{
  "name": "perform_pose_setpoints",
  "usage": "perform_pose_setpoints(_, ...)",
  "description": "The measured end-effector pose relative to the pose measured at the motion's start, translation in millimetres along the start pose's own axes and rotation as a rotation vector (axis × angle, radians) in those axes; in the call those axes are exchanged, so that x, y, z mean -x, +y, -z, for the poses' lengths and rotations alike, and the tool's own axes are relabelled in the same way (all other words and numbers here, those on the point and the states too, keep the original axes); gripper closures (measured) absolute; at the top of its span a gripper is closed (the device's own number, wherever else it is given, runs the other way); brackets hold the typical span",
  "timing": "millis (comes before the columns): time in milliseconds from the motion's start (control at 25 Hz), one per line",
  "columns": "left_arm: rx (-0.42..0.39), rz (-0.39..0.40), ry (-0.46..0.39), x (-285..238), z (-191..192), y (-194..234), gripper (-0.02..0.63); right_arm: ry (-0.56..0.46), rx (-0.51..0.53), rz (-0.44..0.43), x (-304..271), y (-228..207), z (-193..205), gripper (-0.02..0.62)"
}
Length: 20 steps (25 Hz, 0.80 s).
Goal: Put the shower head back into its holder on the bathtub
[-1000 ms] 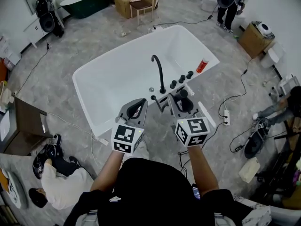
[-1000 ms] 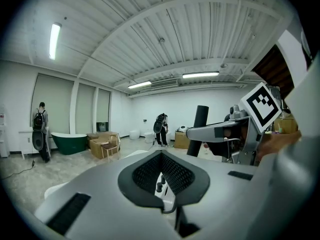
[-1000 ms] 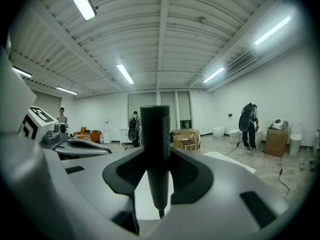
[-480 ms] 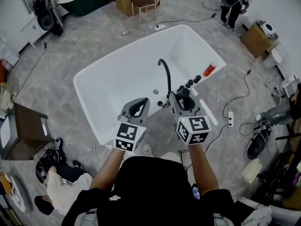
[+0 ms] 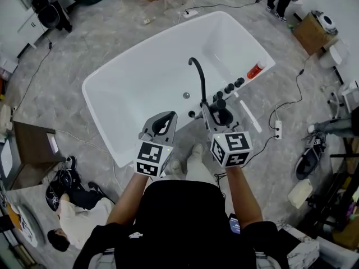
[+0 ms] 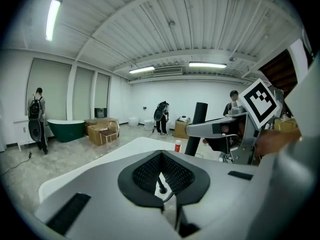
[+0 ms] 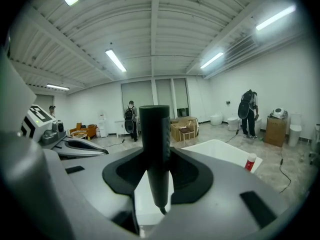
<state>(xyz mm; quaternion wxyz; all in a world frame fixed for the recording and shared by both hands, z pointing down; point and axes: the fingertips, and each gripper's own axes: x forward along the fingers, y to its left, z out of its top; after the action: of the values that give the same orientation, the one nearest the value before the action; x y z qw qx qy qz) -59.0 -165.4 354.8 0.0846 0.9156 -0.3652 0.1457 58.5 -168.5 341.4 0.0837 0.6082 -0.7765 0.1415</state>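
Head view | left tool [image 5: 163, 120] abreast right tool [image 5: 216, 107] | latter clamps shower head [image 7: 155, 149]

A power strip [image 5: 276, 129] and cardboard box [image 5: 305, 38] sit on the floor [image 5: 112, 43].

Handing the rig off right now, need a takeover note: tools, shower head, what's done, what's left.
Left tool: shut, empty, by the bathtub's near rim.
Right tool: shut on the shower head, handle upright between the jaws, close to the faucet.
Holder: should be on the rim by the faucet, but I can't pick it out for certain.
Done: shower head in hand, at the rim.
Left: find the holder, seat the head, release.
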Motion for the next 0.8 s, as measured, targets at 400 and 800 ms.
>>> perform_pose_setpoints(400, 0.064, -0.002, 0.109, -76, 41, 12, 0.594, 0.137, -0.028, -0.028, -59, -46, 46, 0.459)
perform_pose_setpoints(800, 0.128, 0.000, 0.203, -131, 82, 14, 0.594, 0.251, -0.048, -0.063, -103, -80, 92, 0.459)
